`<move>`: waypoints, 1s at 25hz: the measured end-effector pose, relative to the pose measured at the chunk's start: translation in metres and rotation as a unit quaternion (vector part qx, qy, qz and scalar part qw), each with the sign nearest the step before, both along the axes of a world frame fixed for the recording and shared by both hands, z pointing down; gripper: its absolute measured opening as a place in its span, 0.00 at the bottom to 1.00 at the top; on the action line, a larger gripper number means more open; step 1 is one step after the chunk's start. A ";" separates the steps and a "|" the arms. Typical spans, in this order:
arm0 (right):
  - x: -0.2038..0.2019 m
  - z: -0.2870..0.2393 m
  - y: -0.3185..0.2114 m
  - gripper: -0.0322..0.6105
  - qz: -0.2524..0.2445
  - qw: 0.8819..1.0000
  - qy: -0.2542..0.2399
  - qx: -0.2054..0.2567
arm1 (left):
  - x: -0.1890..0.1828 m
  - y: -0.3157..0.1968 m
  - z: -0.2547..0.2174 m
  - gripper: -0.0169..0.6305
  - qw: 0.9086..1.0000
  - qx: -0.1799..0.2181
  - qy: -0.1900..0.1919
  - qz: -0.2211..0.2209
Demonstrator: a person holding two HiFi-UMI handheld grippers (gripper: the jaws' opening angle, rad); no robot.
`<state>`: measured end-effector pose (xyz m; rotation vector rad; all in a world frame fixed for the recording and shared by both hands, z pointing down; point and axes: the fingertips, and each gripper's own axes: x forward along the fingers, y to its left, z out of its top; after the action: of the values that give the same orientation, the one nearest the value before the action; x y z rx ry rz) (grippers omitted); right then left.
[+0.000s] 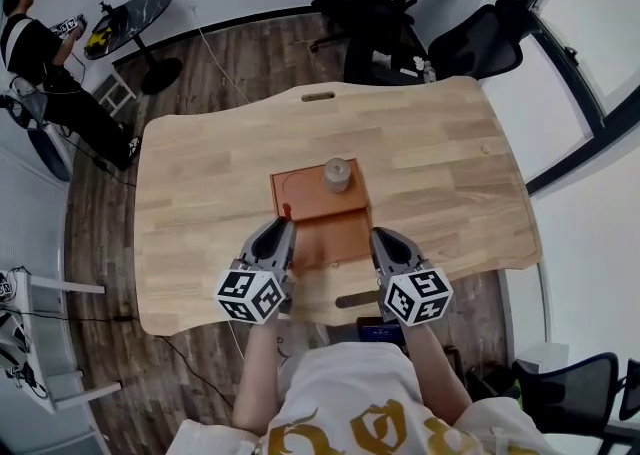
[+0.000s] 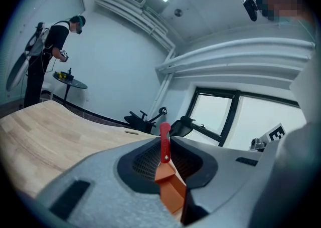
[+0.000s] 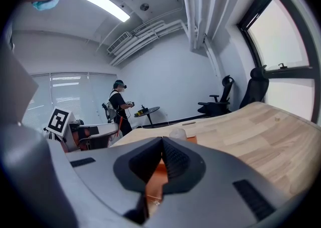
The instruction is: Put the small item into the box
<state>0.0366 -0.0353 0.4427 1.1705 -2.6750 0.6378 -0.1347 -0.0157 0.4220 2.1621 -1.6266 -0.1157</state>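
Note:
An orange-brown box (image 1: 330, 233) lies open on the wooden table (image 1: 200, 193). A small pale round item (image 1: 337, 175) rests in its far half and shows beyond the jaws as the item (image 3: 176, 133). My left gripper (image 1: 285, 233) is at the near half's left edge. My right gripper (image 1: 382, 241) is at the near half's right edge. In the left gripper view the left gripper (image 2: 164, 148) is shut on an orange edge with a red tab (image 2: 164, 142). The right gripper (image 3: 161, 158) is shut on the orange edge (image 3: 158, 172).
Black office chairs (image 1: 385, 13) stand behind the table's far edge. A person (image 1: 40, 53) stands at the far left beside a small round black table (image 1: 135, 18). A white stool (image 1: 115, 91) is near them. The table has a slot (image 1: 318, 96) near its far edge.

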 end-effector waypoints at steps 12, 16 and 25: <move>0.009 0.029 -0.009 0.07 -0.003 1.000 0.008 -0.030 | 0.006 -0.002 0.034 0.12 0.999 -0.038 0.002 -0.005; 0.008 0.039 -0.013 0.07 -0.007 0.999 0.009 -0.043 | 0.008 -0.002 0.050 0.12 0.998 -0.055 0.000 -0.004; 0.003 0.069 -0.014 0.07 -0.014 0.997 0.015 -0.074 | 0.008 0.000 0.088 0.12 0.995 -0.097 -0.006 0.002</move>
<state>0.0396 -0.0489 0.5121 1.0943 -2.5633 0.7925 -0.1267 -0.0153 0.5101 2.0214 -1.5702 0.0550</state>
